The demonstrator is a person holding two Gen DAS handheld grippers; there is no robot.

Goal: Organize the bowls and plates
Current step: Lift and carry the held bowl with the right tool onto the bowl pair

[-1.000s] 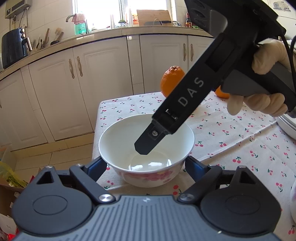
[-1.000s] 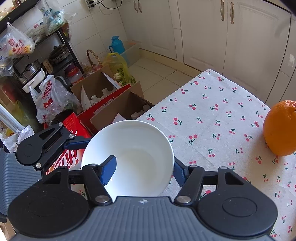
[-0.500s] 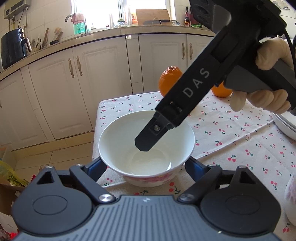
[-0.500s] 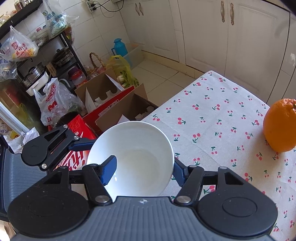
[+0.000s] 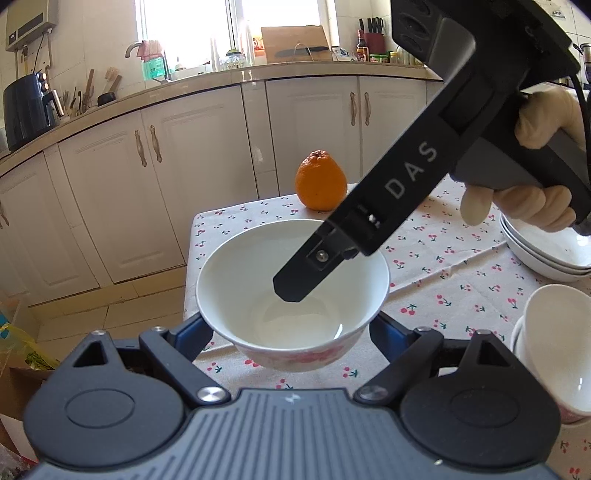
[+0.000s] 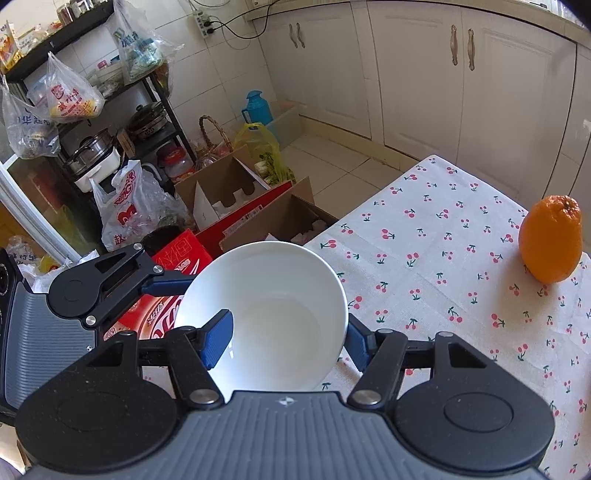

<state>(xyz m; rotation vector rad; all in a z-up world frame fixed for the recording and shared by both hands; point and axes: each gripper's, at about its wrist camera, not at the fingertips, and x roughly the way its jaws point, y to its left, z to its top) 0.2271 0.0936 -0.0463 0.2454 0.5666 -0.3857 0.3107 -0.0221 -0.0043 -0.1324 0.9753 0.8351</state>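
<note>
Currently the right hand-held gripper [image 6: 284, 339] clamps the white bowl [image 6: 266, 317] by its rim, one finger inside, above the counter [image 6: 443, 266] corner; the left hand-held gripper [image 5: 291, 332], spread wide, flanks it without contact.

- We're getting bright daylight from the far window [image 5: 236, 29], blown out white.
- Fisheye bends the cabinets [image 5: 177, 177] at the edges; corners vignette black.
</note>
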